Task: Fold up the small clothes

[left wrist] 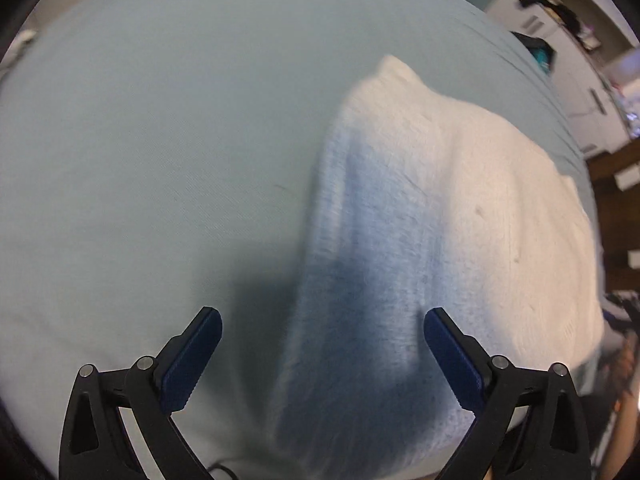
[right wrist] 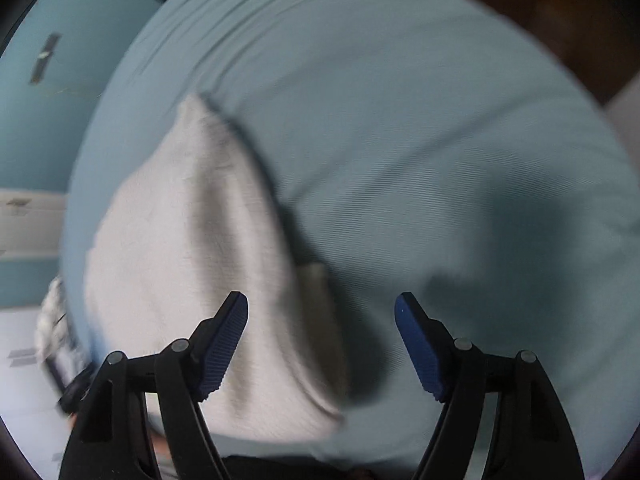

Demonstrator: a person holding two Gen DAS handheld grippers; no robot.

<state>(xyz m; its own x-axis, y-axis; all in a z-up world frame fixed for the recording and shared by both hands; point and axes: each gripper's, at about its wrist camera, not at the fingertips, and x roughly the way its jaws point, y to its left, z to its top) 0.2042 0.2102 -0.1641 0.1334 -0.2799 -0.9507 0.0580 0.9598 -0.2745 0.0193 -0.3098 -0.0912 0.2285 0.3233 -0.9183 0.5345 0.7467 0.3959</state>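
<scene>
The folded cloth (left wrist: 440, 208) lay flat on the table (left wrist: 160, 160), to the right ahead of my left gripper (left wrist: 322, 330) and left of my right gripper (right wrist: 322, 314).

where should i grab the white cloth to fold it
Grip the white cloth at its near edge, which lies between the open left hand-held gripper fingers. Come straight down from above: it lies flat on the blue sheet, so a thin edge is the only pinchable part.

White cloth (right wrist: 192, 264) beneath parted tongs (right wrist: 321, 312)
</scene>
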